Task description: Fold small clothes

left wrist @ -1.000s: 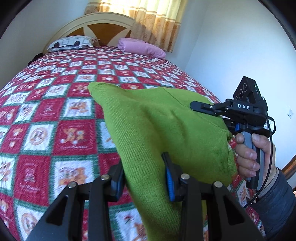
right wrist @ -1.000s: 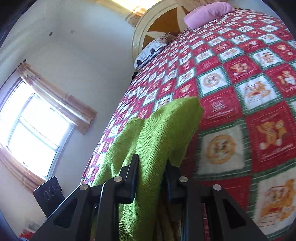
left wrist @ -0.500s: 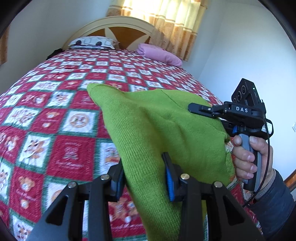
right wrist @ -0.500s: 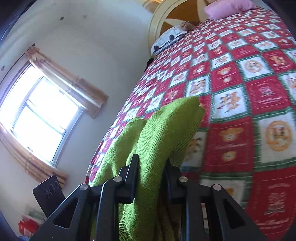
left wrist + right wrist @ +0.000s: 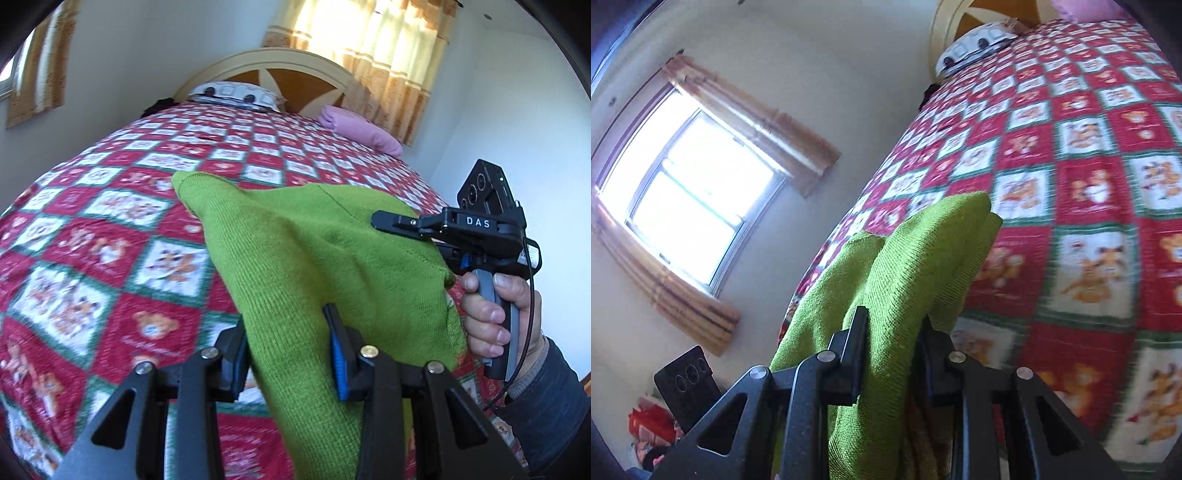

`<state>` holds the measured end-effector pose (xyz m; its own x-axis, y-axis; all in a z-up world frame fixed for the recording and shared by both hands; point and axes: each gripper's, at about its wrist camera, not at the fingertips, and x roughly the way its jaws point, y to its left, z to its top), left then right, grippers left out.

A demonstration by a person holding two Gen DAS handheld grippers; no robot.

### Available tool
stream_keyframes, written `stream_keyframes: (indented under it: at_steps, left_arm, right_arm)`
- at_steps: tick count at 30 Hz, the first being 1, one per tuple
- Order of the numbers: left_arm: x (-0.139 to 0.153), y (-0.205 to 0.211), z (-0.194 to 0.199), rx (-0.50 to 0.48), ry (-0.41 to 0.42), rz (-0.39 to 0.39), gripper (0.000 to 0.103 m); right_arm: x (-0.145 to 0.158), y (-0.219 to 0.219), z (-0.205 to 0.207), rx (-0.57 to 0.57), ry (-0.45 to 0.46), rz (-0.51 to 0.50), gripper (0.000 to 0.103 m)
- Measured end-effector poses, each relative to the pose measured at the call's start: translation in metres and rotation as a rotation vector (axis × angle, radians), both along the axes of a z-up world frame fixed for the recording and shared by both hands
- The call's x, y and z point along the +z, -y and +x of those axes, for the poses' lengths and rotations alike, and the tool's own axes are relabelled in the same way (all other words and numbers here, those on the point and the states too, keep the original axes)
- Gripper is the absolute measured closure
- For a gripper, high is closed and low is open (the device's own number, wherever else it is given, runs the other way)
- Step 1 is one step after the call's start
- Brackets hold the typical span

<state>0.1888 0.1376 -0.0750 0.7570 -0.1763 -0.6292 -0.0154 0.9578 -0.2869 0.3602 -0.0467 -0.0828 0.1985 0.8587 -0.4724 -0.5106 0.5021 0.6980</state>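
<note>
The bright green knitted garment (image 5: 332, 258) hangs between the two hand-held grippers above the bed, clear of the red, white and green bear-print quilt (image 5: 92, 258) along most of its width. Whether its far corner touches the quilt cannot be told.

The left gripper (image 5: 290, 347) has its blue-padded jaws clamped on one bunched edge of the knit. The right gripper (image 5: 892, 343) is likewise closed on a thick gathered edge, with cloth filling the gap between its black fingers. In the left wrist view, the person's right hand (image 5: 491, 314) grips the handle of that tool, and a dark sleeve (image 5: 546, 402) shows behind it.

The garment appears already doubled over: the right wrist view shows more than one layer at the raised corner. It is not yet laid down, and no flat, finished bundle is visible anywhere on the quilt. By my judgement the fold is partway through; the cloth must be set on the quilt, released and probably folded again.

At the headboard end lie a patterned white pillow (image 5: 236, 94) and a folded pink cloth (image 5: 358, 129), well apart from the work.
</note>
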Motion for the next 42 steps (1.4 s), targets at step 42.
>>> stream_keyframes:
  at_steps: [42]
  left_arm:
    - [-0.048, -0.096, -0.058, 0.191, -0.084, 0.006, 0.062]
  right_arm:
    - [-0.049, -0.155, -0.018, 0.191, -0.061, -0.059, 0.078]
